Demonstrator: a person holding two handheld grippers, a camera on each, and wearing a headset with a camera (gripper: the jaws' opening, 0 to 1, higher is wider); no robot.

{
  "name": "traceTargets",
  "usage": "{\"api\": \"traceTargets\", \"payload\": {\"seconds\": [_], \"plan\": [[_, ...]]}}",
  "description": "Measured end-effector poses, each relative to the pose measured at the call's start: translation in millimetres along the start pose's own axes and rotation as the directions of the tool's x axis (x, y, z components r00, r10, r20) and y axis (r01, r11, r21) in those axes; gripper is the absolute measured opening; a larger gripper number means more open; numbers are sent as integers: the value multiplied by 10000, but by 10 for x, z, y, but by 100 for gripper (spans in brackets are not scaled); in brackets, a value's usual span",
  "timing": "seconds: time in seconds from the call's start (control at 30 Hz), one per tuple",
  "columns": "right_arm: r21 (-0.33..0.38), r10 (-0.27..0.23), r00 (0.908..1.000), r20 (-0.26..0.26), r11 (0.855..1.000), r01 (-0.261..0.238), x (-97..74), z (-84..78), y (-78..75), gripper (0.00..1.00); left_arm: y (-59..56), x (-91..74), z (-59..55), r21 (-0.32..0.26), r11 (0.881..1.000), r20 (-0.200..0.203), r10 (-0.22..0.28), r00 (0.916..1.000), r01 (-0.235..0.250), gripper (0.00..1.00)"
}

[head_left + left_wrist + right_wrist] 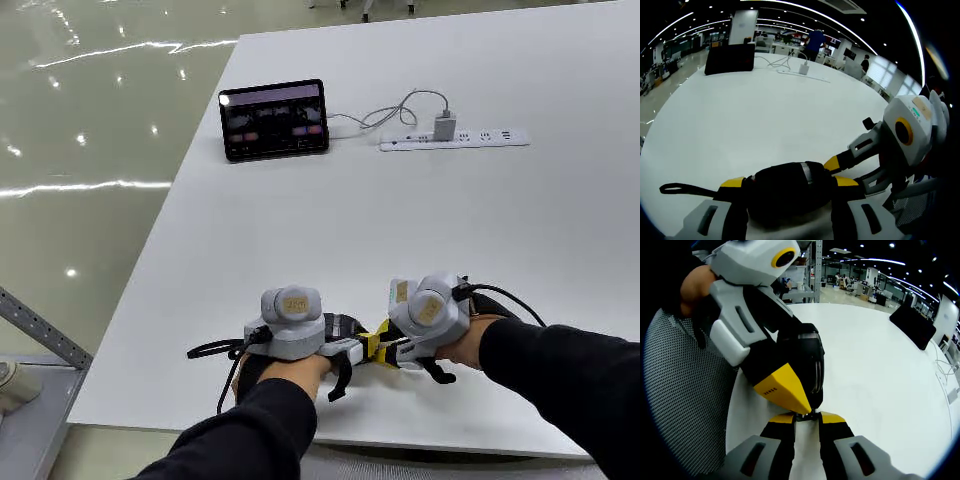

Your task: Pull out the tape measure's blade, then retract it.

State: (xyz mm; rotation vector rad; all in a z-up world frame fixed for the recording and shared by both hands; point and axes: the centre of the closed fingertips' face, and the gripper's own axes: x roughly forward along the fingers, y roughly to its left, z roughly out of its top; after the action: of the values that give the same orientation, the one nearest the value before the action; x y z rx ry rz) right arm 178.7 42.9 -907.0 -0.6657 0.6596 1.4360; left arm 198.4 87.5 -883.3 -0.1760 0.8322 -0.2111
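A black tape measure lies near the front edge of the white table. My left gripper is shut on the tape measure's body, one yellow-tipped jaw on each side. My right gripper comes in from the right, and its yellow tips are pinched together on the blade's hook at the case mouth. In the head view the tape measure sits between the left gripper and the right gripper, which nearly touch. Almost no blade shows outside the case.
A dark tablet stands at the back left. A white power strip with a charger and cable lies behind the middle. The tape measure's black strap trails left. A mesh chair back is below the table's front edge.
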Motion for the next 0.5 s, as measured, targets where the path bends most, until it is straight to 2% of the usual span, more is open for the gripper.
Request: {"api": "traceTargets", "payload": {"seconds": [0.3,0.5], "plan": [[505,-441,9988,197,9978,430,-128,-59,-105,25,-3,-1,-1,24,10000,-10,-12,10000,12,64],[653,-497,9979,414,9968,469,-170,-52,-90,29,-2,-6,-4,-47,9997,-125,-224,9997,224,64]]}}
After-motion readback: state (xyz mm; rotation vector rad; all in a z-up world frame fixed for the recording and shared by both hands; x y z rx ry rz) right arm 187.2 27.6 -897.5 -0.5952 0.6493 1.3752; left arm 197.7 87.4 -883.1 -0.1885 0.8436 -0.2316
